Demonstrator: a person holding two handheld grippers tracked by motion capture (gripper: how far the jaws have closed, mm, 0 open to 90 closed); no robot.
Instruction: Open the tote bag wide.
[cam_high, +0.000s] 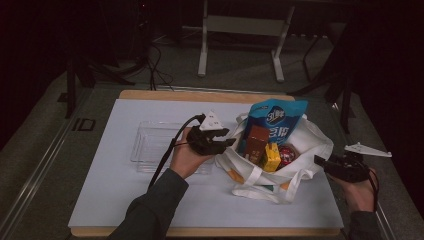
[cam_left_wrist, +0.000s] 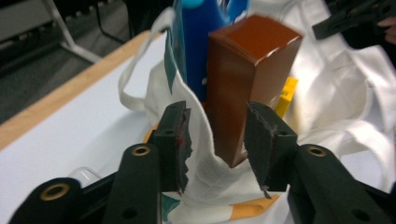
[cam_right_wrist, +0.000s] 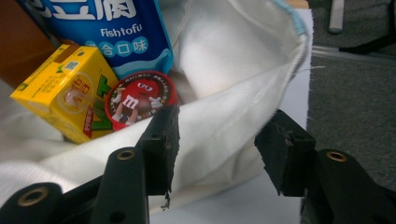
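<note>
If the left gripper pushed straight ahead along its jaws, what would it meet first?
Most likely the white cloth bag's rim, already lying between the left gripper's jaws, then the tall brown carton just behind it; depth is uncertain.

Black claws (cam_left_wrist: 215, 140) with brass-ringed holes, seemingly grey sleeve (cam_high: 150, 210).

Bag (cam_high: 310, 142): white woven cloth, matt. Brown carton (cam_left_wrist: 243, 79): glossy. Pouch (cam_high: 276, 120): shiny plastic. Tray (cam_high: 150, 145): clear plastic. Table edge (cam_high: 200, 96): wood.
</note>
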